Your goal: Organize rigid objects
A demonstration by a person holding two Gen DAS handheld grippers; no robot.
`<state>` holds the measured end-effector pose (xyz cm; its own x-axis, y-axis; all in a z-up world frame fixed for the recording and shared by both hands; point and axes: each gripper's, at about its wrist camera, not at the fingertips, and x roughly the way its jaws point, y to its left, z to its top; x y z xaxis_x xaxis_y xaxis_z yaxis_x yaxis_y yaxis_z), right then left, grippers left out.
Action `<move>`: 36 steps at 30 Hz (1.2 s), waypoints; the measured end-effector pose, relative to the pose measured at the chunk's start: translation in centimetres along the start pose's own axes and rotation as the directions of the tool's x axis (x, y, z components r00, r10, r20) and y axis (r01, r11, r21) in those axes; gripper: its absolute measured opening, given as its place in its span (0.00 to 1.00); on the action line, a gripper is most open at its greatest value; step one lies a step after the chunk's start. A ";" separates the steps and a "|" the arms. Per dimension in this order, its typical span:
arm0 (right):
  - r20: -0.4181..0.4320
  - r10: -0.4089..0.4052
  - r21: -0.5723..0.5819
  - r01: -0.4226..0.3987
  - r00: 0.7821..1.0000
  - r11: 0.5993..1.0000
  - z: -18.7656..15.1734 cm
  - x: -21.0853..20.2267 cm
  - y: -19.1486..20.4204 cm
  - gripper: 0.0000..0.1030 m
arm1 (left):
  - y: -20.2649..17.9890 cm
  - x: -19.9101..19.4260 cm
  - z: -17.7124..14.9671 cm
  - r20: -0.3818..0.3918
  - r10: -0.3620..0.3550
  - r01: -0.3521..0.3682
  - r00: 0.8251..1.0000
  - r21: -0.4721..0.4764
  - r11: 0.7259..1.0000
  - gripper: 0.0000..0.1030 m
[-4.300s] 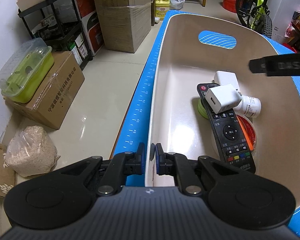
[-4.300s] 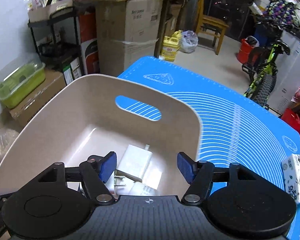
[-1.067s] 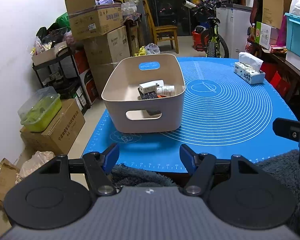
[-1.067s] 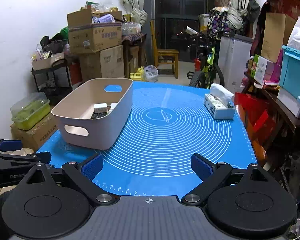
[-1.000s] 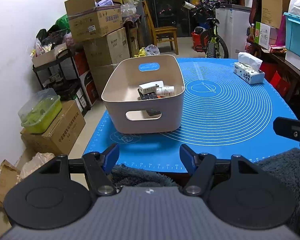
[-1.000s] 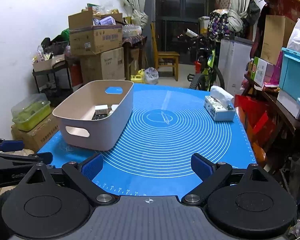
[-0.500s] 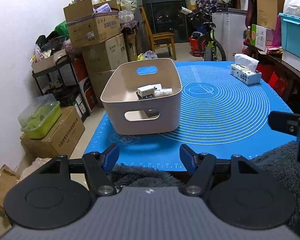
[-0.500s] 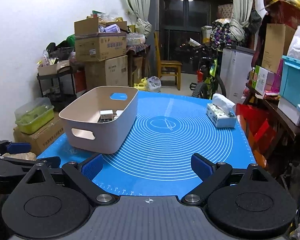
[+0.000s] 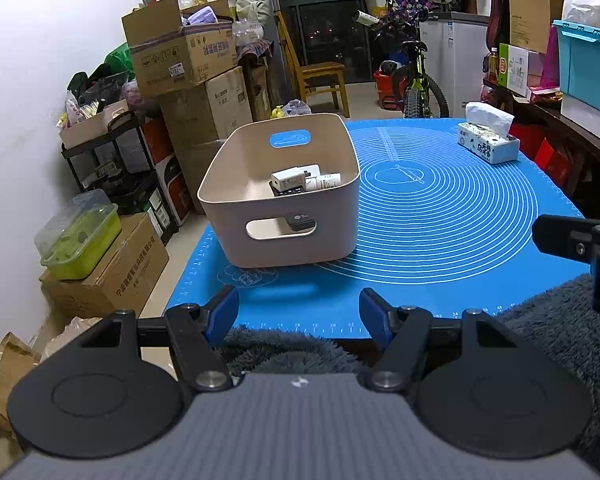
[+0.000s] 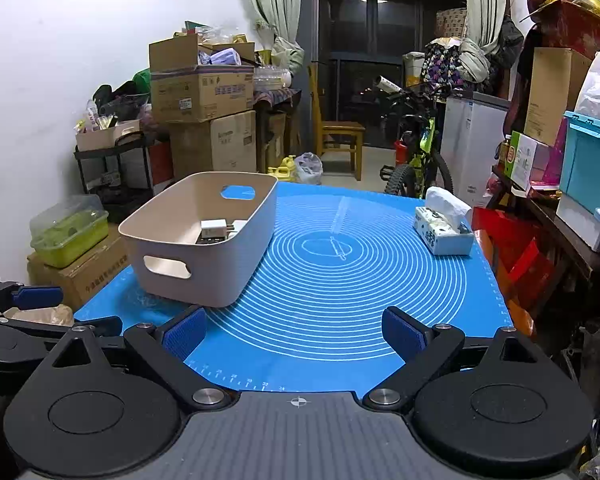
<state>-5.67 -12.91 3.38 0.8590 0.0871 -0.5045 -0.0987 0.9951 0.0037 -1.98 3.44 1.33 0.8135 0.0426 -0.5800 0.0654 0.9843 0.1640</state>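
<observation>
A beige bin (image 9: pixel 236 188) (image 10: pixel 236 248) stands on the left part of the blue mat (image 9: pixel 440 220) (image 10: pixel 340 280). Inside it lie a white charger (image 9: pixel 290 178) (image 10: pixel 214 227), a white bottle (image 9: pixel 327 181) and a black remote (image 9: pixel 288 192). My left gripper (image 9: pixel 298 314) is open and empty, held back past the table's near edge, well short of the bin. My right gripper (image 10: pixel 294 334) is open and empty, above the mat's near edge, to the right of the bin.
A tissue box (image 9: pixel 488 142) (image 10: pixel 442 228) sits at the mat's far right. Grey fuzzy cloth (image 9: pixel 292 354) lies below the near edge. Cardboard boxes (image 9: pixel 104 276), a black shelf rack (image 9: pixel 112 168), a chair and a bicycle (image 10: pixel 420 160) crowd the floor around the table.
Both grippers have drawn back and risen a little from the bin, both staying open. Over four seconds ago the left gripper was shut at the bin's rim.
</observation>
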 end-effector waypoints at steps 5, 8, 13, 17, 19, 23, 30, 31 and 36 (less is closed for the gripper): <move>-0.002 0.000 -0.001 0.000 1.000 1.000 0.0 0.0 -0.1 0.92 | 0.0 0.1 0.0 0.000 -0.001 0.001 1.000 -0.003 1.000 0.66; -0.004 -0.001 0.001 0.001 1.000 1.000 -0.1 0.1 0.0 0.92 | 0.0 0.0 0.0 0.000 0.000 0.000 1.000 -0.001 1.000 0.66; -0.004 -0.002 -0.001 0.002 1.000 1.000 -0.1 0.2 0.1 0.92 | 0.1 0.1 0.0 0.002 0.001 -0.001 1.000 -0.003 1.000 0.66; -0.003 -0.002 0.000 0.002 1.000 1.000 -0.1 0.2 0.2 0.92 | 0.3 0.0 0.1 0.004 -0.001 0.001 1.000 -0.007 1.000 0.66; -0.005 -0.002 0.000 0.002 1.000 1.000 -0.1 0.2 0.2 0.92 | 0.3 0.0 0.1 0.003 0.000 0.000 1.000 -0.008 1.000 0.66; -0.004 -0.002 -0.001 0.002 1.000 1.000 -0.1 0.2 0.2 0.92 | 0.4 -0.1 0.1 0.002 -0.001 0.001 1.000 -0.013 1.000 0.66; -0.006 -0.002 -0.001 0.002 1.000 1.000 -0.1 0.2 0.3 0.92 | 0.4 -0.1 0.1 0.002 0.000 0.000 1.000 -0.012 1.000 0.66; -0.007 -0.002 -0.002 0.002 1.000 1.000 -0.1 0.2 0.3 0.92 | 0.4 0.0 0.1 0.002 0.000 0.000 1.000 -0.012 1.000 0.66; -0.010 -0.001 -0.003 0.001 1.000 1.000 -0.2 0.4 0.2 0.92 | 0.4 0.0 0.1 0.001 0.000 0.000 1.000 -0.012 1.000 0.66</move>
<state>-5.44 -12.67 2.97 0.8539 0.0860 -0.5134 -0.0999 0.9950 0.0006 -1.95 3.84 1.50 0.8143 0.0421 -0.5789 0.0588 0.9862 0.1545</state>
